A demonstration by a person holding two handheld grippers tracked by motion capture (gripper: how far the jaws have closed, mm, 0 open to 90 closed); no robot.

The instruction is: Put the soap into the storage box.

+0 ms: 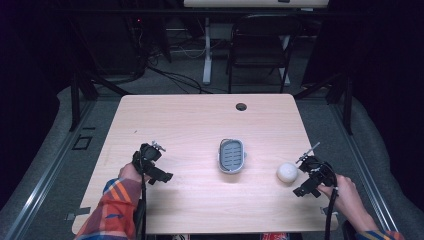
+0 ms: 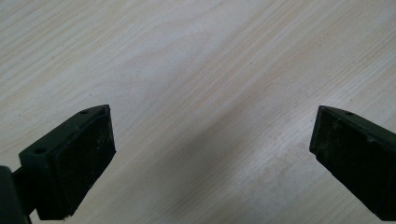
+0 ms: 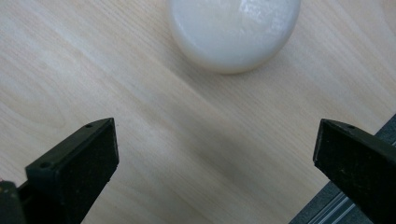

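Right gripper (image 3: 215, 154) stands released, jaws wide, just short of the white ball (image 3: 233, 32) near the table's (image 1: 200, 120) right edge. Left gripper (image 2: 212, 154) is likewise released over bare wood. Grey dish (image 1: 232, 155) sits mid-table.

No legible text, label, brand, number or sign on any surface in the three views.

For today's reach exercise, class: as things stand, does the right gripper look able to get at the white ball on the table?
Probably yes. The right gripper has its jaws wide apart, and the white ball lies just ahead of them on bare table, nothing between. The grey dish sits off to the side, out of the way.
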